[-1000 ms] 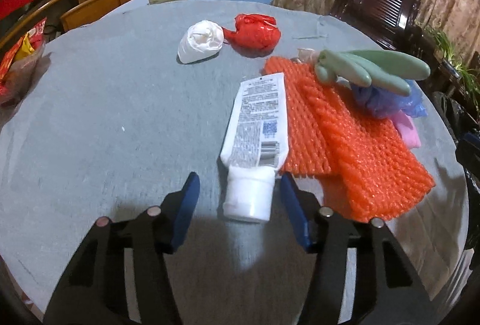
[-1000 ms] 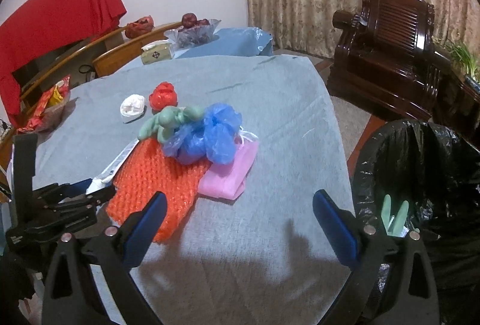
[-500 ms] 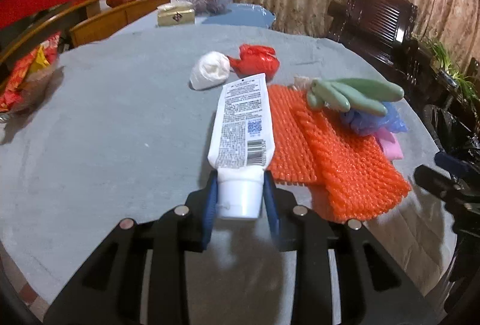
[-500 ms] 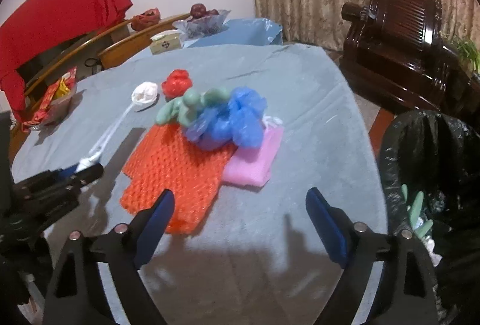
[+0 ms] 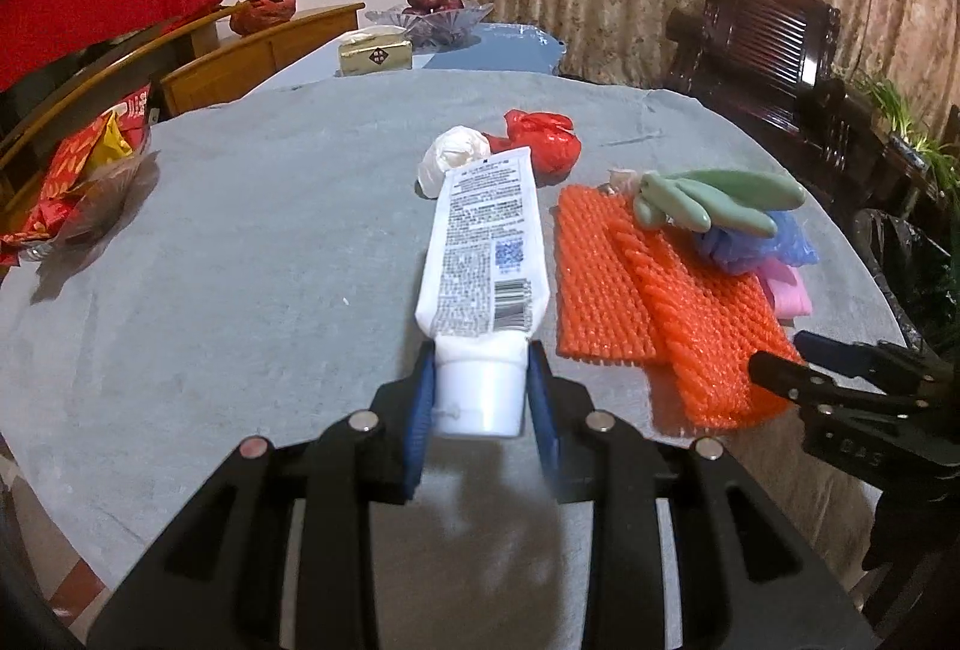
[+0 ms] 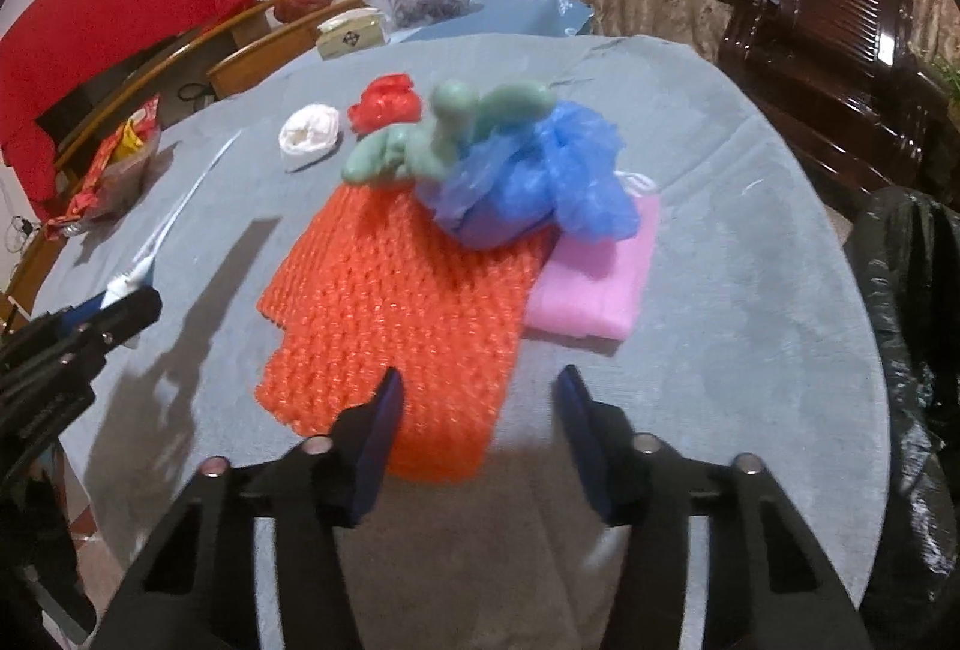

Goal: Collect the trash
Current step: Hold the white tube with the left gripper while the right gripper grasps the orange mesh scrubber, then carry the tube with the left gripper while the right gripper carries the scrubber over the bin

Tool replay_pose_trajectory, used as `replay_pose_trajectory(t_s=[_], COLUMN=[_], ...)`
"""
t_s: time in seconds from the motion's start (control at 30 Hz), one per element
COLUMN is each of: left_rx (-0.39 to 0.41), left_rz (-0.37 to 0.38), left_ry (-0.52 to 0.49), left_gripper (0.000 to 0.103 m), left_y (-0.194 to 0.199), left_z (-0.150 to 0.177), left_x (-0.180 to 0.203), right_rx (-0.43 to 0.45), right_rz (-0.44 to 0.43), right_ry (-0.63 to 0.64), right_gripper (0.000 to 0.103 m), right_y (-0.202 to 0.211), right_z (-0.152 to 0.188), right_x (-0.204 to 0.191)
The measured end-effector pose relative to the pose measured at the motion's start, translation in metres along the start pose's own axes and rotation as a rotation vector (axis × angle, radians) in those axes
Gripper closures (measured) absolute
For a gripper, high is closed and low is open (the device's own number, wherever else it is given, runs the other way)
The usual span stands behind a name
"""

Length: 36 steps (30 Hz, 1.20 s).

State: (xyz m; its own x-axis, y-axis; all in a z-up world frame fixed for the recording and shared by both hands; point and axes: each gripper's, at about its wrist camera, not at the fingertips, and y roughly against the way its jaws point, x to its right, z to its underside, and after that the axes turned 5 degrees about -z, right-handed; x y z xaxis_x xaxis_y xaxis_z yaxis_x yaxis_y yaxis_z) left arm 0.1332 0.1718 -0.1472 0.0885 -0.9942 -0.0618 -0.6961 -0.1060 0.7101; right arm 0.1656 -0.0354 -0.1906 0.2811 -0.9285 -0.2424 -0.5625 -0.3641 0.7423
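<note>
From the left wrist camera, the left gripper (image 5: 480,398) is clamped on the capped end of the white tube (image 5: 483,254). The tube's long axis runs straight away from the fingers, its flat crimped end pointing toward the white wad (image 5: 451,158), with the orange mesh (image 5: 648,290) just beside it.

From the right wrist camera, the right gripper (image 6: 480,410) hovers at the near edge of the orange mesh, jaws closing, one blue pad over the mesh, nothing pinched. The green glove (image 6: 444,134) and blue bag (image 6: 540,182) lie at the mesh's far end, the pink pack (image 6: 600,284) beside it.
</note>
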Motion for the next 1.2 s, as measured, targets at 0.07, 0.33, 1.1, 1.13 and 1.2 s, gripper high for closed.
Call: replay_pose_trajectory(t_s=[0.07,0.33,1.1,1.13,1.2], left_rx=[0.002,0.009,0.051,0.051,0.052], left_rz=[0.001,-0.01,0.04,0.044,0.055], left_ry=[0.001,-0.002,-0.047,-0.05,-0.059], left_gripper=[0.074,0.074,0.074,0.074,0.074], left_y=[0.001,0.009,0.045,0.046,0.049], left_z=[0.0,-0.002,-0.012,-0.012,-0.012], left_x=[0.0,0.003,0.038,0.04,0.047], right_rx=[-0.011,0.008,0.077,0.082,0.095], right_rz=[-0.033,-0.085,-0.097,-0.091,-0.074], right_ry=[0.005,0.027,0.053,0.047,0.037], right_gripper=[0.073,0.09,0.091,0.091,0.091], right_y=[-0.002,0.017,0.12,0.124,0.132], right_z=[0.0,-0.004,-0.004,-0.003,-0.002], right_x=[-0.003,-0.006,0.001,0.003,0.008])
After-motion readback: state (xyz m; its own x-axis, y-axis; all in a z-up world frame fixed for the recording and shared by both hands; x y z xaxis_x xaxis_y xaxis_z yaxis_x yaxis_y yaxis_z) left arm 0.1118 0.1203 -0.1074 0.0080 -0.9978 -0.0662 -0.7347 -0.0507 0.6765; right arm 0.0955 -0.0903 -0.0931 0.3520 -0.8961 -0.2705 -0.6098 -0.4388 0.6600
